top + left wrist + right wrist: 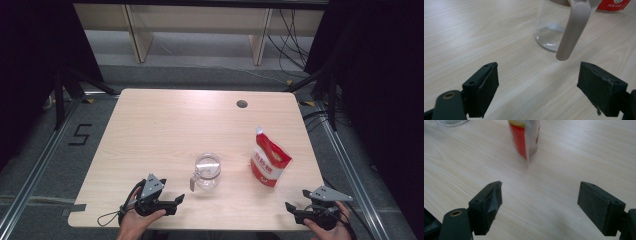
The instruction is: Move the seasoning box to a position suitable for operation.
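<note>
At inspection, no handling had begun. The left gripper (176, 201) rested at the near edge of the wooden table (165, 125), jaws spread wide with nothing between them, pointed toward the glass jug (206, 171). The right gripper (290, 207) sat at the near right corner, jaws likewise wide and empty, facing the red-and-white pouch (269, 159).

The jug stood upright near the middle of the table's near half, apart from both grippers. It was clear glass with a beige handle (573, 27) turned toward the left gripper; a trace of white at its bottom could be residue or glare, which I could not tell. Otherwise it appeared empty.

The pouch stood upright to the jug's right, well apart from it, its top tilted slightly; whether it was sealed could not be told.

In my judgement, every step was outstanding: grasping and, presumably, pouring.
</note>
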A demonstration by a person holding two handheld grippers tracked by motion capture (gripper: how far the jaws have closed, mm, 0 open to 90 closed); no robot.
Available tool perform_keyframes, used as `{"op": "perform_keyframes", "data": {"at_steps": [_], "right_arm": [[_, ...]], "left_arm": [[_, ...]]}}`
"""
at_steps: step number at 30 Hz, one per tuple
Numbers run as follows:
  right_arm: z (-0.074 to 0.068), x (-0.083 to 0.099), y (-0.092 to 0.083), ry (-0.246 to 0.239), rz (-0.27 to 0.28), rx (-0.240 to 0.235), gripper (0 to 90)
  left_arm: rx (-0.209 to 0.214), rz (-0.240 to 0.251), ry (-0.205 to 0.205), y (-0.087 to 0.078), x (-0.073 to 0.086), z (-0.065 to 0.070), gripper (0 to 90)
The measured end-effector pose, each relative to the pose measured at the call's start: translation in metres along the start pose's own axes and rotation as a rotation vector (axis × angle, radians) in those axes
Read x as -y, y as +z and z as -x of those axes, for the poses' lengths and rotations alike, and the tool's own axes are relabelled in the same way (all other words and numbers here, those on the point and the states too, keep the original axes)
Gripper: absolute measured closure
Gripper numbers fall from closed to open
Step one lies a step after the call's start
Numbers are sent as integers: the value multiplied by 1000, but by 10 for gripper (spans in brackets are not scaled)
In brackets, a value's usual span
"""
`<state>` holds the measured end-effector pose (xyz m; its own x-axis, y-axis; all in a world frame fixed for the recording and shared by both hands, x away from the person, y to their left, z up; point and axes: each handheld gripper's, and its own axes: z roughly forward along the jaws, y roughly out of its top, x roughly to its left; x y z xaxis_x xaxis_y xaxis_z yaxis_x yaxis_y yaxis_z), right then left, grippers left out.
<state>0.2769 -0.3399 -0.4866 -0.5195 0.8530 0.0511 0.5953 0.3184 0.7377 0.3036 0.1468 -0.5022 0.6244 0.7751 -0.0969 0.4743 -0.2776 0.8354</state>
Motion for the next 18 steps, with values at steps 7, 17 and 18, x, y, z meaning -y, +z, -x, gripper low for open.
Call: {"op": "perform_keyframes", "data": {"at_steps": [7,17,18], "right_arm": [[-1,-1,0,7,-1,-2,205],[-2,-2,-2,28,4,6,206],[-2,-2,-2,25,10,3,207]], "left_arm": [[4,13,-8,-1,0,2,165],[32,40,-37,-3,-6,8,172],[42,49,-45,-2,-6,10,174]]}}
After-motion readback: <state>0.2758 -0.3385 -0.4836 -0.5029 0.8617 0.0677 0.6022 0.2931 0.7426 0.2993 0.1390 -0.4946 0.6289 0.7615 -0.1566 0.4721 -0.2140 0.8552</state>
